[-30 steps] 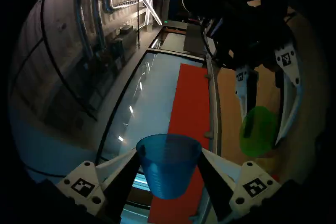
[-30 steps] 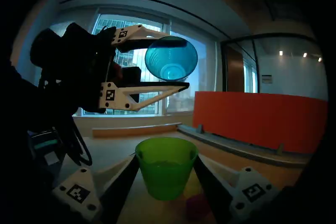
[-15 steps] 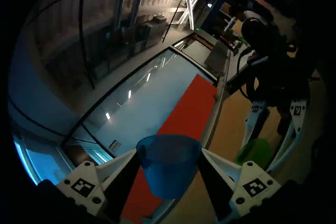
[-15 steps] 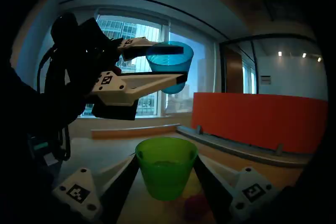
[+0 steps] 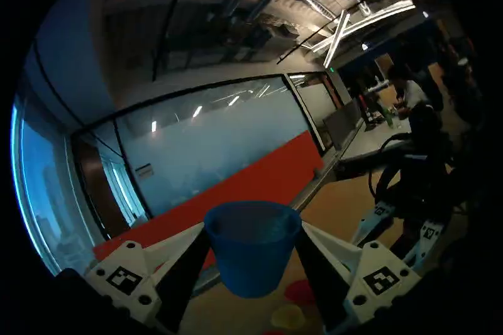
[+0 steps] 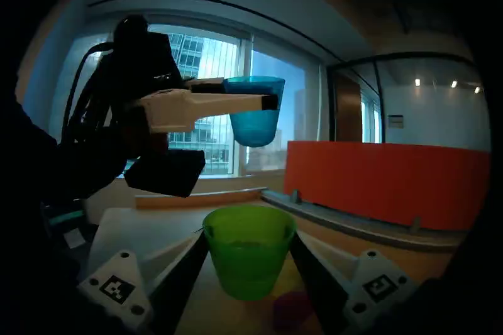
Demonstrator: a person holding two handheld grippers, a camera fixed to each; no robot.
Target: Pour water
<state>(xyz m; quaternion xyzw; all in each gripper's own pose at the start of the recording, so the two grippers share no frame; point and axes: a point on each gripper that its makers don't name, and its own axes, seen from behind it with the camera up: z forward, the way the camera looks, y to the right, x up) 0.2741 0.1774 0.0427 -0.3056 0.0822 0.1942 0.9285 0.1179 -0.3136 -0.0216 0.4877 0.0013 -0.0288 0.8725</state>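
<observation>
**left gripper view**
- left gripper point(image 5: 253, 233): two white plastic fingers with square black-and-white markers, reaching forward and level from the lower edge; both press on the sides of the blue cup point(image 5: 251, 263)
- blue cup: translucent blue plastic, smooth wall, tapered, rim wider than base; upright between the fingertips
- table point(image 5: 333, 206): pale wood-toned top; a red disc point(image 5: 300, 291) and a yellow disc point(image 5: 286, 316) lie on it below the cup
- right gripper point(image 5: 402, 244): well off to the right, white marked fingers pointing down, dark body and looped cable above; its load cannot be told from here
- backdrop: red panel point(image 5: 251, 184) along the far table edge, frosted glass wall above, strip lights point(image 5: 336, 30) on the ceiling

**right gripper view**
- right gripper point(image 6: 249, 241): own white fingers rise from the lower edge, closed against both sides of the green cup point(image 6: 249, 256)
- green cup: translucent green plastic, tapered, thick rim; upright, low over the table; whether it stands on the top cannot be told
- left gripper point(image 6: 264, 93): seen side-on at upper left, fingers horizontal, carried by a dark-sleeved hand point(image 6: 100, 153) with cables behind
- blue cup point(image 6: 254, 118): upright in those fingertips, higher than the green cup and beyond it, the two apart
- window point(image 6: 188, 71): bright glass with tower blocks outside, behind the raised gripper
</observation>
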